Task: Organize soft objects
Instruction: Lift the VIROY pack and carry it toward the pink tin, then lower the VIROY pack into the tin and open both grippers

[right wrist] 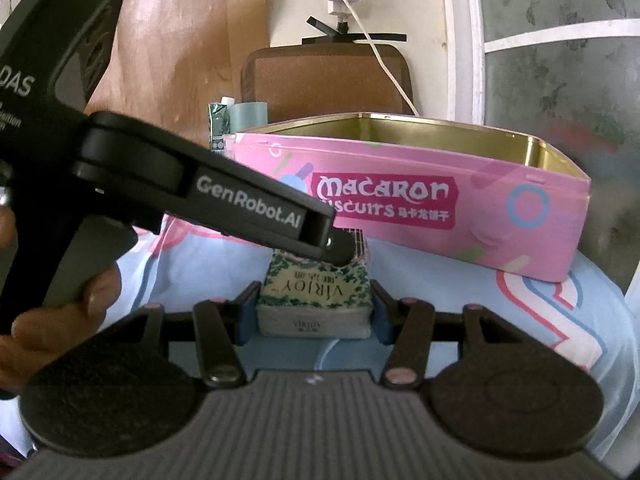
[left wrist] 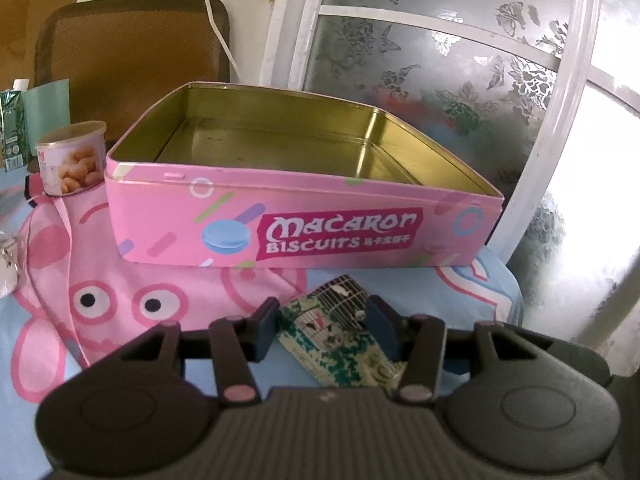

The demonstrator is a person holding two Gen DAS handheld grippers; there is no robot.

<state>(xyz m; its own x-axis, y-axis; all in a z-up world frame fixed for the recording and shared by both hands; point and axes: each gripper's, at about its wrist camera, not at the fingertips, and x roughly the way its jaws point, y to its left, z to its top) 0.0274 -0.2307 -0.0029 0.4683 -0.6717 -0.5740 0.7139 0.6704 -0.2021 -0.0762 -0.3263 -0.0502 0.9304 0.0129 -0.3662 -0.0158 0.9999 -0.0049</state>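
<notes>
A green-and-white tissue pack (right wrist: 316,300) lies on the blue cartoon cloth (right wrist: 440,296) in front of an open pink biscuit tin (right wrist: 440,192). My right gripper (right wrist: 314,314) has its jaws against both sides of the pack's near end. My left gripper (left wrist: 322,324) straddles the same pack (left wrist: 340,340) from the other end, jaws touching its sides; its body (right wrist: 240,204) crosses the right wrist view over the pack's far end. The tin (left wrist: 304,208) holds nothing that I can see.
A small round snack tub (left wrist: 72,156) and a green carton (left wrist: 14,124) stand left of the tin. A brown cushion (left wrist: 128,60) leans behind it. A patterned glass window (left wrist: 460,60) with a white frame is at the right. A white cable (right wrist: 376,48) hangs on the wall.
</notes>
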